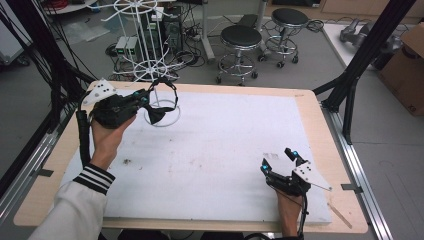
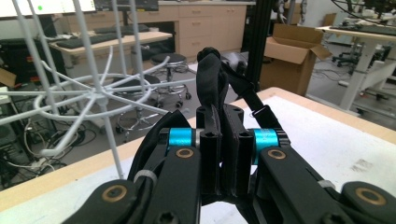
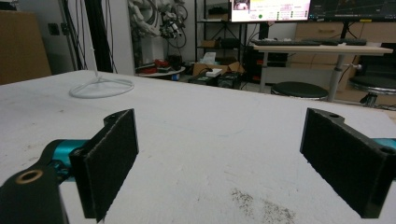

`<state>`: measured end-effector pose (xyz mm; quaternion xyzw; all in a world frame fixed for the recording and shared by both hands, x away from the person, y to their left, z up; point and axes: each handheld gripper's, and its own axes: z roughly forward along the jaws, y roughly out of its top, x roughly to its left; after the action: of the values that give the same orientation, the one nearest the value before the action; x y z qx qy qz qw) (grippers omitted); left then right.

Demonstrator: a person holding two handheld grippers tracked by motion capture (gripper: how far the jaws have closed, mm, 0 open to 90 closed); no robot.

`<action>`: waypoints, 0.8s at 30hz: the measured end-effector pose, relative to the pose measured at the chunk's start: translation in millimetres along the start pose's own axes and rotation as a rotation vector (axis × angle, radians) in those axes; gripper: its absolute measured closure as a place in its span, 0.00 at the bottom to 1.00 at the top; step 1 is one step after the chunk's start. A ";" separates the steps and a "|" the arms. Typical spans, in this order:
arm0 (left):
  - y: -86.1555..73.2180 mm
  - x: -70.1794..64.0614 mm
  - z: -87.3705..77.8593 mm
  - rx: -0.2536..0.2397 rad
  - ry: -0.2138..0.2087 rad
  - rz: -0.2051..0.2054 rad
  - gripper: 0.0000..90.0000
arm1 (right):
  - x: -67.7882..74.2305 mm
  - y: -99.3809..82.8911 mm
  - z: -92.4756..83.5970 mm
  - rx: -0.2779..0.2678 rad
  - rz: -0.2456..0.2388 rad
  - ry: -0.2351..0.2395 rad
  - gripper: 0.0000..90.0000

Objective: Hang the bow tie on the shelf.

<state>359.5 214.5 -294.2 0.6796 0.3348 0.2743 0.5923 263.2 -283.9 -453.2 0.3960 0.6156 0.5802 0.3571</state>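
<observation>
My left gripper (image 1: 145, 100) is raised over the table's far left corner, shut on a black fabric piece with a strap loop (image 1: 159, 114). In the left gripper view the jaws (image 2: 223, 116) pinch the fabric, and the black strap (image 2: 210, 74) rises above the pads. It hangs just in front of a white wire rack (image 1: 150, 50), whose ring base rests on the mat; the rack's spokes (image 2: 100, 88) stand close at the left. My right gripper (image 1: 277, 159) rests low at the near right of the mat, open (image 3: 224, 154) with nothing between its pads.
A white mat (image 1: 210, 150) covers the wooden table. The rack's base ring (image 3: 100, 87) lies far off in the right gripper view. Two black stools (image 1: 240, 37) stand beyond the table, with black frame posts at the left and right and a cardboard box (image 1: 407, 65) at the far right.
</observation>
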 end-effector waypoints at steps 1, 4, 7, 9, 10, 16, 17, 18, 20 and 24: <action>-0.2 1.2 -0.1 0.000 0.008 0.000 0.95 | 0.0 0.0 -0.1 0.002 -0.002 0.000 0.12; -1.2 4.7 0.7 -0.003 0.024 -0.011 0.95 | -0.1 0.1 -0.1 0.002 -0.004 -0.001 0.12; -3.6 8.0 2.2 -0.007 0.047 -0.012 0.95 | -0.1 0.1 -0.2 0.002 -0.003 -0.002 0.12; -6.1 11.2 3.8 -0.006 0.062 -0.021 0.95 | -0.1 0.1 -0.2 0.002 -0.004 -0.001 0.12; -7.5 13.0 4.8 -0.004 0.068 -0.023 0.95 | -0.1 0.1 -0.1 0.001 -0.003 -0.002 0.12; -16.3 21.6 12.8 0.011 0.107 -0.039 0.95 | -0.1 0.1 -0.1 0.002 -0.002 -0.001 0.12; -17.4 23.0 14.5 0.016 0.112 -0.037 0.95 | -0.2 0.0 -0.2 0.002 -0.003 0.000 0.12; -18.3 24.0 15.7 0.020 0.113 -0.035 0.95 | -0.2 0.0 -0.2 0.002 -0.004 0.000 0.12; -20.7 26.3 19.4 0.028 0.123 -0.034 0.95 | -0.1 0.0 -0.2 0.002 -0.005 0.000 0.12; -25.0 29.5 25.1 0.057 0.135 -0.025 0.95 | 0.0 0.1 -0.1 0.002 -0.004 -0.002 0.12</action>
<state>394.0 223.8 -323.3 0.6719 0.3902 0.3025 0.5521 263.1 -283.9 -453.1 0.3957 0.6168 0.5784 0.3585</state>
